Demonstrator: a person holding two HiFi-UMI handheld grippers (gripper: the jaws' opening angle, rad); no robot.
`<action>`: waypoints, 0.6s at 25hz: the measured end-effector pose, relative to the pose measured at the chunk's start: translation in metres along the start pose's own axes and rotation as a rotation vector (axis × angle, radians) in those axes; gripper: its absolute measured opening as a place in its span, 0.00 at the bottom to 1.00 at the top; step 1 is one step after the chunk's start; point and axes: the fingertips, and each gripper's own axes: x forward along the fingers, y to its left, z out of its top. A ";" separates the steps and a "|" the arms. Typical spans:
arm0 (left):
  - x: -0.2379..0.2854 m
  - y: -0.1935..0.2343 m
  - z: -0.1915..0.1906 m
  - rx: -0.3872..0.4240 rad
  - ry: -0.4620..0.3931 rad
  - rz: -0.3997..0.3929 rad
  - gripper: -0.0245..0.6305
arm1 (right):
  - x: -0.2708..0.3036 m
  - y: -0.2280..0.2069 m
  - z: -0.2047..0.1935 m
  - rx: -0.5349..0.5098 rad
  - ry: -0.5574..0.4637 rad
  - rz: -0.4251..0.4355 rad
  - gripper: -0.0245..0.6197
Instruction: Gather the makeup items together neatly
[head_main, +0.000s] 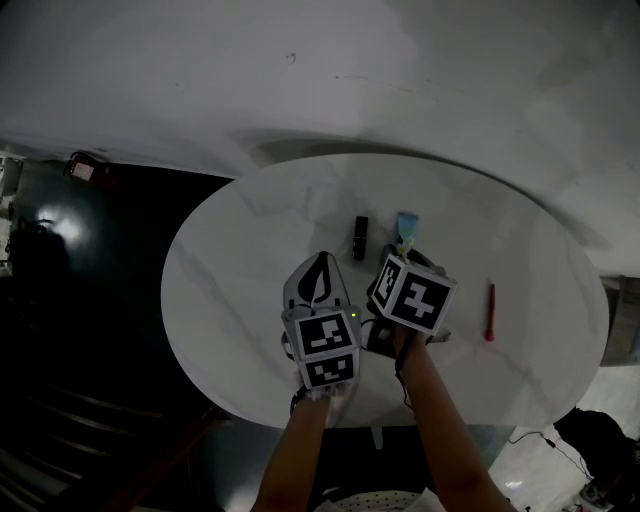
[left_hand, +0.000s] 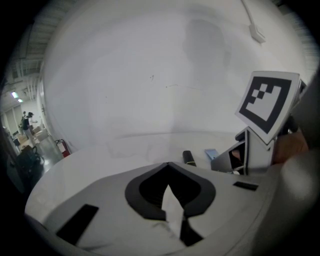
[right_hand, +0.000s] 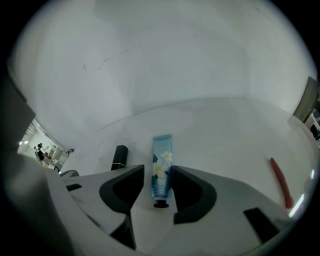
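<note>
White oval tabletop (head_main: 240, 260), pale wall behind, dark floor to the left. L gripper (left_hand: 169, 165) is shut w/ nothing in it, over the tabletop's middle, nearer the near edge. R gripper (right_hand: 157, 169) has jaws wide apart, straddling the blue tube (right_hand: 161, 172), which lies flat, cap toward the near edge; pads aren't pressing it. Black lipstick (right_hand: 119, 157) lies just left of the tube. Red pencil (right_hand: 281, 181) lies well apart, toward the right edge.
</note>
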 end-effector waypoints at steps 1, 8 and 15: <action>0.000 -0.001 0.000 0.000 -0.001 -0.001 0.05 | 0.000 0.000 0.000 0.001 -0.001 0.005 0.35; -0.002 -0.001 -0.001 0.007 0.000 0.001 0.05 | -0.001 0.004 -0.001 0.001 -0.017 0.041 0.42; -0.006 -0.006 -0.001 0.009 -0.008 -0.009 0.05 | -0.009 0.001 -0.004 0.009 -0.039 0.066 0.50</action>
